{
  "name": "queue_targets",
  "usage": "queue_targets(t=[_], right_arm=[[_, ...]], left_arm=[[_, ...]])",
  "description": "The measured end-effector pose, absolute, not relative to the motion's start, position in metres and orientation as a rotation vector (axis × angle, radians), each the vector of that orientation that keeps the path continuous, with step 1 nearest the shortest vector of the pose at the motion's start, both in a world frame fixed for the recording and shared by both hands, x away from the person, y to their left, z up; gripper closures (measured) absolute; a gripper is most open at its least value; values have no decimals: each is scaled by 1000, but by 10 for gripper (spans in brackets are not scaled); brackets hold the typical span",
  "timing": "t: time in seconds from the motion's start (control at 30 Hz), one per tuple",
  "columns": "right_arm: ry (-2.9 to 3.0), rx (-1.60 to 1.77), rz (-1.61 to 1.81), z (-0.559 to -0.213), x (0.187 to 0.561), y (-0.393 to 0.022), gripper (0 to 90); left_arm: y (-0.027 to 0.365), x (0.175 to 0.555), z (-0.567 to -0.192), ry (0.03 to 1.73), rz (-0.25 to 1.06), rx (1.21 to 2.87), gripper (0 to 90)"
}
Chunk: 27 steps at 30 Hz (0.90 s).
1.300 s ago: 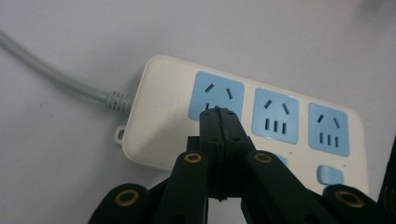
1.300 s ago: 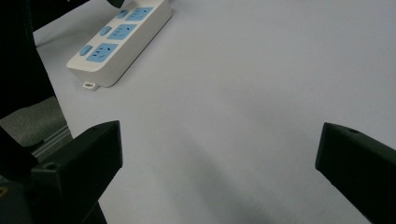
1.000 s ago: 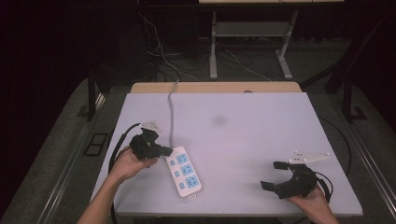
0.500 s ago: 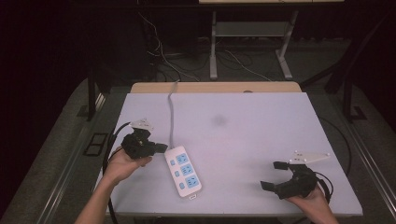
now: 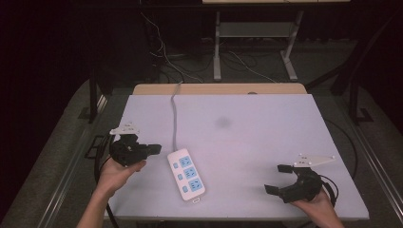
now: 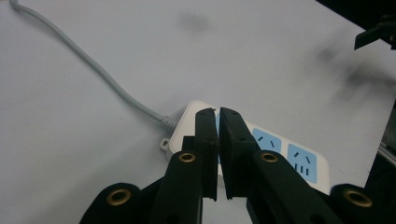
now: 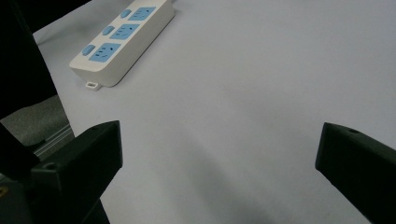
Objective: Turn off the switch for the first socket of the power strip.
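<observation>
A white power strip (image 5: 186, 174) with blue sockets lies flat on the left-middle of the pale table (image 5: 266, 142), and its grey cable (image 5: 174, 118) runs to the far edge. My left gripper (image 5: 156, 149) is held just left of the strip, pointing at it without touching. In the left gripper view the left gripper (image 6: 218, 112) is shut, with a hairline slit and nothing between the jaws; the strip (image 6: 299, 161) and the cable (image 6: 93, 74) lie beyond. My right gripper (image 5: 277, 179) rests open at the near right. The strip (image 7: 123, 39) lies far off from the right gripper (image 7: 219, 144).
A faint dark smudge (image 5: 222, 122) marks the tabletop behind the strip. A wooden board edge (image 5: 218, 89) runs along the far side. Beyond it, loose cables (image 5: 161, 52) and metal stand legs (image 5: 217, 47) sit on the dark floor. Metal rails (image 5: 76, 171) flank the table.
My left gripper has drawn back to the left, away from the power strip's near end, and risen a little. The strip and the right gripper have stayed where they were.
</observation>
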State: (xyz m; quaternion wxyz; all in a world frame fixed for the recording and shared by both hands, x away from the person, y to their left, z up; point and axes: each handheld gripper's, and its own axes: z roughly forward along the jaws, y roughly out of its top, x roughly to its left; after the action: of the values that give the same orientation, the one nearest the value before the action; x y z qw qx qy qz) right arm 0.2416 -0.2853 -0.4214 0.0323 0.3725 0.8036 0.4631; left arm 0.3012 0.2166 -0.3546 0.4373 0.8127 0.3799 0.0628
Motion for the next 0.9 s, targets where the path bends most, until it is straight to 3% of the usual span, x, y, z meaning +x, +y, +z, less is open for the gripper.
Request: queue_targets(t=[0.13, 0.33, 0.37, 0.4, 0.53, 0.63, 0.67, 0.7, 0.9], right_arm=[[2472, 1149, 1428, -421, 241, -286, 4], [2474, 1146, 1429, -421, 241, -285, 4], [2474, 1146, 1429, -421, 241, -285, 4], [2474, 1149, 1428, -421, 242, -285, 4], [2472, 1149, 1431, -421, 242, -285, 4], [2472, 1147, 1433, -421, 241, -285, 4], [2472, 1147, 1433, -421, 241, -285, 4], [2472, 1146, 1433, -421, 241, -285, 4], [2472, 1149, 1432, -421, 241, -286, 4]], left_arm=[[218, 291, -355, 943, 176, 1963, 817], [219, 279, -357, 935, 222, 1892, 611], [219, 278, -357, 933, 230, 1882, 611], [219, 276, -358, 932, 234, 1873, 501], [215, 272, -359, 932, 250, 1850, 208], [212, 269, -361, 918, 242, 1838, 59], [210, 269, -362, 919, 246, 1845, 59], [208, 269, -363, 922, 245, 1853, 2], [203, 264, -371, 903, 244, 1827, 0]])
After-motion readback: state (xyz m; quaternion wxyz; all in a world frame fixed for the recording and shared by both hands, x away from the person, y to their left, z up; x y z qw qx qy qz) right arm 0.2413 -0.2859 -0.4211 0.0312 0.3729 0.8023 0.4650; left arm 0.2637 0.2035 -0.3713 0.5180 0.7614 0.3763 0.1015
